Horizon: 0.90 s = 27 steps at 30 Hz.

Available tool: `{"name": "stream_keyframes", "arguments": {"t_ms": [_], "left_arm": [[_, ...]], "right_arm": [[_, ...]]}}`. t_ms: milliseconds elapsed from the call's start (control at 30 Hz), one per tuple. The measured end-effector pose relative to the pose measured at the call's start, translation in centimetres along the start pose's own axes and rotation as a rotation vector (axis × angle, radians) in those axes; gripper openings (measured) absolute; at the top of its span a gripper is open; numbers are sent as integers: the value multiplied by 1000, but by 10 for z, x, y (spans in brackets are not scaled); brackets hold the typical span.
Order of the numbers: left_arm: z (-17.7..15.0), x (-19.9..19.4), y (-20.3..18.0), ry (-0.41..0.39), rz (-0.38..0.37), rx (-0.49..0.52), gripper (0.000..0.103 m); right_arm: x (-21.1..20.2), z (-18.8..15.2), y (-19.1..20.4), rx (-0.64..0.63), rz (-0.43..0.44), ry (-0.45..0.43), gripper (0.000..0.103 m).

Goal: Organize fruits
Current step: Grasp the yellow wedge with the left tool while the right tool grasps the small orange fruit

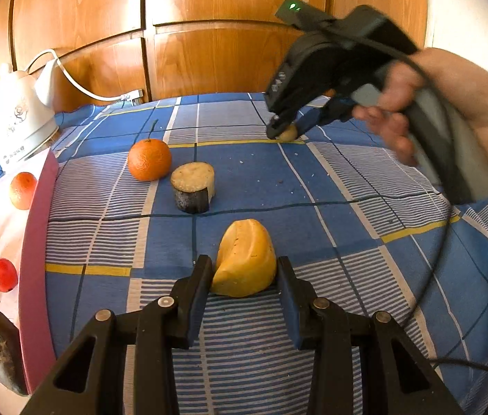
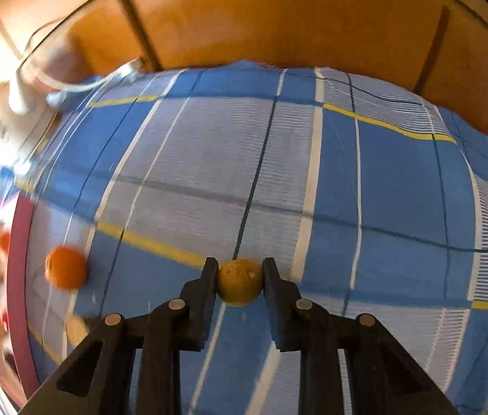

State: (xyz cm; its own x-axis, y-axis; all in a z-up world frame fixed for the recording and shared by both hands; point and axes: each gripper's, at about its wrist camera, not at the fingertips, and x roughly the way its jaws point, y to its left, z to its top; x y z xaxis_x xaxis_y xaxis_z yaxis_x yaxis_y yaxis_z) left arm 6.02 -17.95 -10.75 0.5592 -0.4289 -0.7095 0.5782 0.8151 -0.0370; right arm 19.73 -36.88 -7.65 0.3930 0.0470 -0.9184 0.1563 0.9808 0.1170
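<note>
The left gripper (image 1: 244, 269) brackets a yellow fruit wedge (image 1: 245, 259) resting on the blue checked cloth (image 1: 347, 242) of the surface; its fingers sit against both flanks, but whether they clamp the wedge cannot be told. The right gripper (image 2: 240, 271) is clenched on a small tan round fruit (image 2: 240, 282), low at the cloth on the far right. An orange (image 1: 149, 160) and a cut dark-skinned piece (image 1: 194, 186) stand just beside each other, farther left. A pink-rimmed tray (image 1: 38, 242) at the left edge holds another orange (image 1: 22, 190) and a red fruit (image 1: 3, 274). A white kettle (image 1: 19, 121) stands far left.
</note>
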Motion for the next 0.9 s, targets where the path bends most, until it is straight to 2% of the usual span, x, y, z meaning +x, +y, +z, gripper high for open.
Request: {"name": "stream_keyframes", "arguments": {"t_ms": [200,367,533,733,833,900], "left_arm": [[-1,0,0,-1,2,2,39],[2,0,-2,19,7,4,38],[8,-1,0,72,2,-4,36],[6,-16,7,129,-6,-83,36],[5,-31,9,118,13,-98,35],[6,-45,10,98,28,-99,28]], "right_arm": [[-24,-47,3,-99,31,48,26],[-22,-81,10,-177,11,76,26],[-23,-85,7,-184,28,43,26],[-22,-85,-4,-158,72,30,26],[-26,-91,-6,-181,60,29,26],[-25,-91,-6,-185,58,28,27]]}}
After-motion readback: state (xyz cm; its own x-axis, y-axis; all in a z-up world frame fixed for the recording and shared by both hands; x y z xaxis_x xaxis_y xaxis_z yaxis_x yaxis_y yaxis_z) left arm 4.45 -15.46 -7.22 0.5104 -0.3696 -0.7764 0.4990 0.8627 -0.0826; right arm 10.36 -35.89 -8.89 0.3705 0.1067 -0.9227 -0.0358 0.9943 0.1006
